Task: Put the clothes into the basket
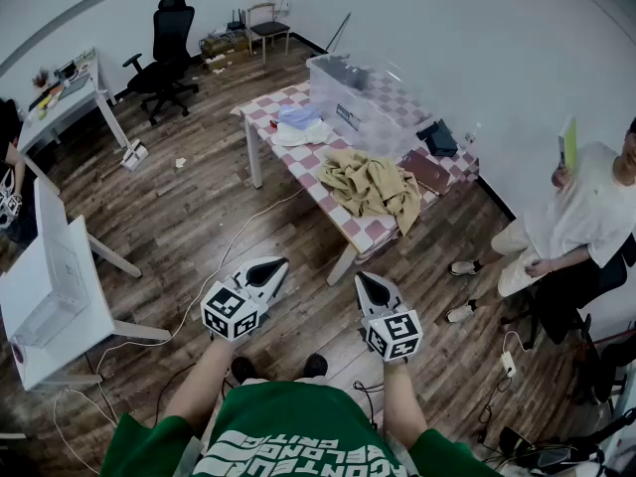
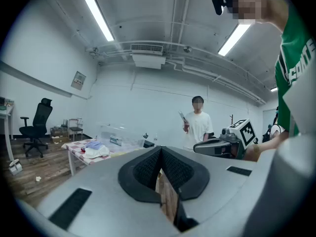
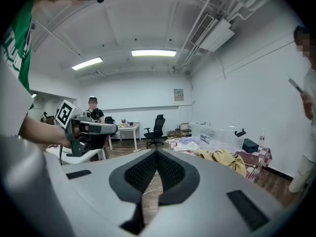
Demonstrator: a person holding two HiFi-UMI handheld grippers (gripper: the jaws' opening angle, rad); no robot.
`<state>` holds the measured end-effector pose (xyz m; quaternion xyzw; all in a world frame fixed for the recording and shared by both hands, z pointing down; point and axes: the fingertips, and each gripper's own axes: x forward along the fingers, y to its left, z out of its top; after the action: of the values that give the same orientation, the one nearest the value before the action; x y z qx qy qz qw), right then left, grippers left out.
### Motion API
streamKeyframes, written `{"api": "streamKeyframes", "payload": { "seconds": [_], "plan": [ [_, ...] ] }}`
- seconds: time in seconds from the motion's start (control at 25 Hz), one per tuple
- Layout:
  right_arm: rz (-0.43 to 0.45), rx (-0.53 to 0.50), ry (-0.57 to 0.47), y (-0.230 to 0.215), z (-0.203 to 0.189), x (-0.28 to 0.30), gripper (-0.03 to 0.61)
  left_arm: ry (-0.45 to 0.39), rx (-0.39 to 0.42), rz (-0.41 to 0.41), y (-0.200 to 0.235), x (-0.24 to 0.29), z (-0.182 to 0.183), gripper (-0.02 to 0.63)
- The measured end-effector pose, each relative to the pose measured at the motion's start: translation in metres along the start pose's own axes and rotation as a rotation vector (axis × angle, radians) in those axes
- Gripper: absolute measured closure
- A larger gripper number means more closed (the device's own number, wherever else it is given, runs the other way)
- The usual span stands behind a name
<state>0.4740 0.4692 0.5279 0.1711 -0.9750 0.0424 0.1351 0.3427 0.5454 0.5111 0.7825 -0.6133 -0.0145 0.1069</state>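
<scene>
A tan garment (image 1: 373, 185) lies crumpled on the checkered table (image 1: 343, 225); it also shows in the right gripper view as tan garment (image 3: 222, 158). A white and pale blue pile of clothes (image 1: 301, 125) sits further back, clothes pile (image 2: 94, 149) in the left gripper view. A clear plastic basket (image 1: 366, 102) stands at the table's far side. My left gripper (image 1: 275, 267) and right gripper (image 1: 366, 283) hover over the floor, well short of the table. Both are shut and empty, jaws pressed together.
A person in white sits at the right (image 1: 581, 232). A black office chair (image 1: 167, 53) stands at the back. White desks (image 1: 55, 276) line the left. A dark box (image 1: 438, 139) and a brown pouch (image 1: 427, 171) rest on the table. Cables trail across the wooden floor.
</scene>
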Motion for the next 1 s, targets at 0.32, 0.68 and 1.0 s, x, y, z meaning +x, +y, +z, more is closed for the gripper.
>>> {"api": "streamKeyframes", "payload": {
  "seconds": [0.32,0.68,1.0],
  "plan": [
    [0.016,-0.004,-0.017,-0.041,-0.004,-0.007,0.571,-0.016,0.002,0.038,-0.009,0.032,-0.002,0.611],
    [0.074,-0.009,0.005,-0.084,-0.008,0.011,0.571,-0.029,-0.012,0.103,-0.005,0.077,0.005,0.611],
    [0.092,0.008,0.012,-0.101,-0.006,0.061,0.571,-0.006,-0.027,0.106,0.040,0.103,-0.003,0.611]
  ]
}}
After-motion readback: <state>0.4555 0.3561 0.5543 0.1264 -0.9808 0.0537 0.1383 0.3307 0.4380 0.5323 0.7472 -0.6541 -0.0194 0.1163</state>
